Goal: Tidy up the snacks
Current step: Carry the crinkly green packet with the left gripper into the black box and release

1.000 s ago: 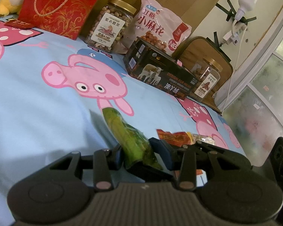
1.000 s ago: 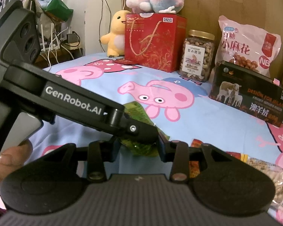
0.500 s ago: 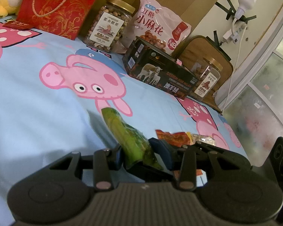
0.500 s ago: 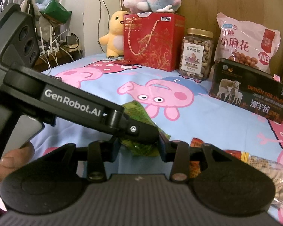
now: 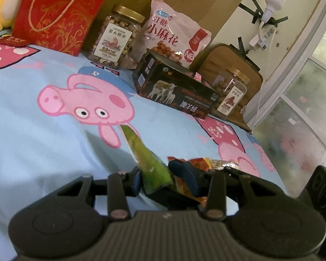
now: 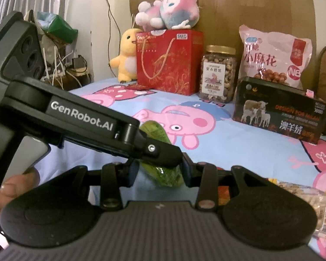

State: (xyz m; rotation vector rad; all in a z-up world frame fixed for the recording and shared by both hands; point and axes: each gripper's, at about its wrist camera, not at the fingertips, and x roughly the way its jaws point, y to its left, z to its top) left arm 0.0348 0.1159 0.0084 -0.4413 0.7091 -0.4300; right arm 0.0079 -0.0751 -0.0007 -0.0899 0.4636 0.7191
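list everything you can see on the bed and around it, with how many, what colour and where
green snack packet: 1, green, between both grippers' jaws
loose snack packets: at least 2, orange and clear, front right on the bed sheet
red gift bag: 1, red and gold, back of bed
nut jars: 2, clear with gold lids, back row
pink snack bag: 1, pink, against headboard
black box: 1, black, before the pink bag
plush toys: 2, yellow, pink
left gripper: 1, black, shut on packet
right gripper: 1, black
hand: 1, lower left
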